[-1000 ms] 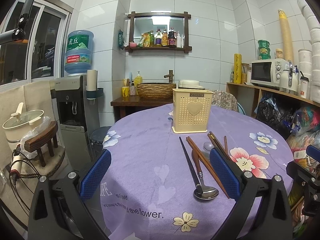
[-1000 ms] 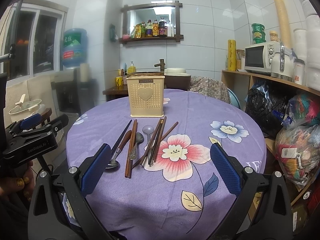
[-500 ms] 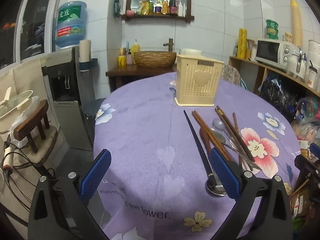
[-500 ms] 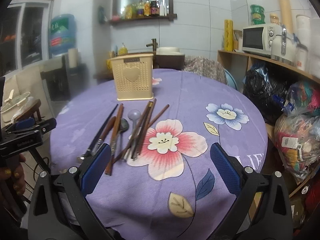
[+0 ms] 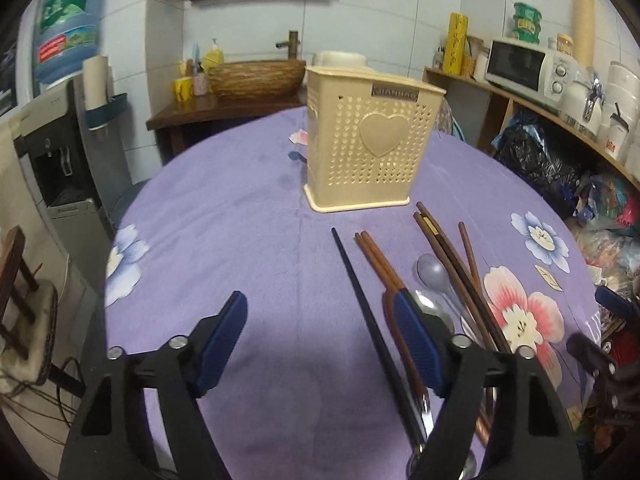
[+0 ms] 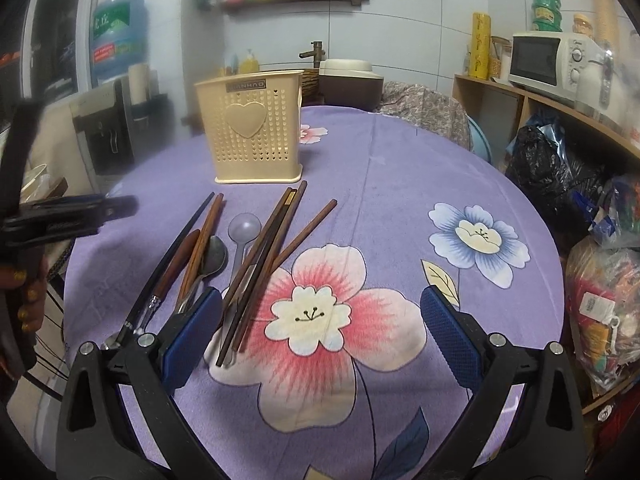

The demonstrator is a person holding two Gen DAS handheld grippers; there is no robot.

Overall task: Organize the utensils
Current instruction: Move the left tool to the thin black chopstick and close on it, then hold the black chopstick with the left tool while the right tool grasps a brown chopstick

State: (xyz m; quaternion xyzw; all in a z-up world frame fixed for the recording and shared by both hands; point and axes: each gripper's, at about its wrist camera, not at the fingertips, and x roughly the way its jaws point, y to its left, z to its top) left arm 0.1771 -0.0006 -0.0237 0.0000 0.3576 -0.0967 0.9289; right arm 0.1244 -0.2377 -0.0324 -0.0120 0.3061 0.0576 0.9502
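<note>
A cream perforated utensil holder [image 5: 370, 152] with a heart on it stands upright on the purple flowered tablecloth [image 5: 240, 216]; it also shows in the right wrist view [image 6: 250, 138]. In front of it lie a black chopstick [image 5: 360, 292], brown chopsticks [image 5: 378, 260], a grey plastic spoon [image 5: 432, 270] and metal spoons [image 6: 212, 258]. My left gripper [image 5: 320, 332] is open and empty, low over the cloth, left of the pile. My right gripper [image 6: 320, 324] is open and empty over the pink flower [image 6: 316, 312], right of the pile [image 6: 264, 248].
A water dispenser [image 5: 72, 132] stands left of the round table. A wooden side table with a woven basin [image 5: 256, 76] is behind it. A shelf with a microwave [image 5: 524, 66] and bags [image 5: 540, 160] lines the right. The table edge curves close on both sides.
Both grippers have moved forward and down toward the utensils. The holder and the pile look larger and closer. Both stay open.
</note>
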